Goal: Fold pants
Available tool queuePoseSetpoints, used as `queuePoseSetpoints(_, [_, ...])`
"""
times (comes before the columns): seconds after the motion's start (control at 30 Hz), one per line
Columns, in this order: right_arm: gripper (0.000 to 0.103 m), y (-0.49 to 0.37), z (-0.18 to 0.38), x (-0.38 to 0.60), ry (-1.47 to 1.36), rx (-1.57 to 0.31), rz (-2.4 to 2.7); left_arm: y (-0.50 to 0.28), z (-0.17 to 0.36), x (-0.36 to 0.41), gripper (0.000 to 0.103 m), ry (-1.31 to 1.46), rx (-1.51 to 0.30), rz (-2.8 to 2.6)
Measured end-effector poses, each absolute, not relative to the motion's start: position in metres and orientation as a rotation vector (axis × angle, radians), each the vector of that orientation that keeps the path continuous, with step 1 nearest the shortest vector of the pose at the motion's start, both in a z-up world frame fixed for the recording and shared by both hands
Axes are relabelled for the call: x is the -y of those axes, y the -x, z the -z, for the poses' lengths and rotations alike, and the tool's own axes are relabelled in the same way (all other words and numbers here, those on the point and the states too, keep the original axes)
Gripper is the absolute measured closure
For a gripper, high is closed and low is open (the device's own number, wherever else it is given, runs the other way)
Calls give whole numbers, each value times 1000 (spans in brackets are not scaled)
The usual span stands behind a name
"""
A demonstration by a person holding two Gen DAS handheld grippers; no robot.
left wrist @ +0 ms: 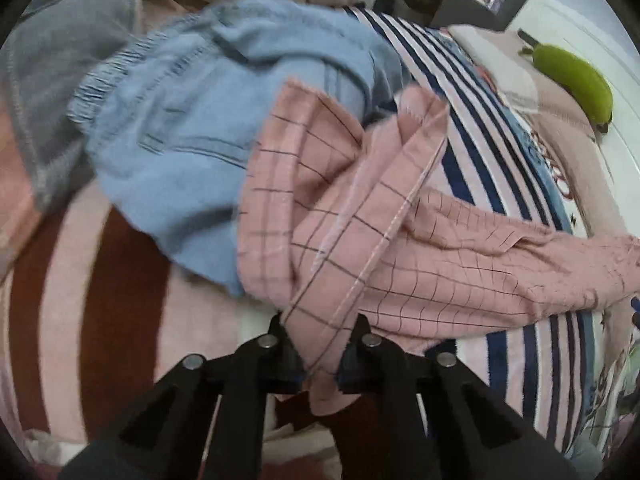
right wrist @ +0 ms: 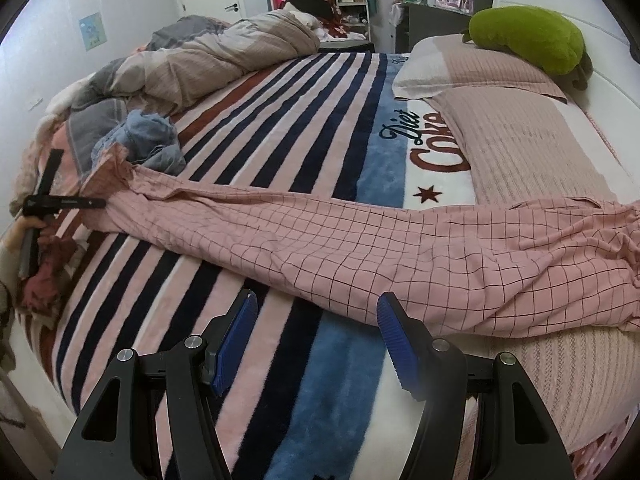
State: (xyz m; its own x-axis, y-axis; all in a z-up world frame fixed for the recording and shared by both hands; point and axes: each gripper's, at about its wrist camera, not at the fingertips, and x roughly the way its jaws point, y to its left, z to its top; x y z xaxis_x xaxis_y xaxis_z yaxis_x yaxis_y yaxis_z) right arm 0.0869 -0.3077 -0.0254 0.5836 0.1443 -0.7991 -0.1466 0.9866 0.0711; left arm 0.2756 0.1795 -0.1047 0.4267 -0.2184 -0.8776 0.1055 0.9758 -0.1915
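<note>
Left wrist: the left gripper point(left wrist: 320, 356) pinches a hem of the pink checked pants point(left wrist: 400, 248), beside a blue garment point(left wrist: 192, 128) on the striped blanket point(left wrist: 472, 152). Right wrist: the right gripper point(right wrist: 316, 320) hangs spread and empty over the blanket; the pants lie stretched across the bed, just beyond its fingertips.

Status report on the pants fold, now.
Left hand-held gripper shut on the pink checked pants at one end. Right hand-held gripper open, empty, near the other end. Blue garment lies against the pants.
</note>
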Motion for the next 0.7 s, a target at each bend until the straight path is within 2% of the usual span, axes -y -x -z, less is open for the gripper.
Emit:
queuePoseSetpoints(0.17, [45,-81,20,310,3,-924,-168,-268,87,-207,95,157,-1110,162])
queuePoseSetpoints(0.2, [45,-80,19,310,3,-919,-168,-268,90,-211,92,181,-1143,162])
queuePoseSetpoints(0.27, [44,-79,18,311,-3,-917,-171,-269,100,-216,83,185,-1175,101])
queuePoseSetpoints(0.33, [45,-80,20,312,-5,-919,-178,-267,101,-219,60,132,-1171,27])
queuePoseSetpoints(0.4, [45,-81,23,311,4,-924,-181,-264,95,-222,49,125,-1150,-2])
queuePoseSetpoints(0.6, [44,-87,32,314,20,-944,-182,-239,41,-200,41,65,-997,-5])
queuePoseSetpoints(0.7, [44,-97,38,310,19,-952,-202,-234,30,-171,40,49,-981,99])
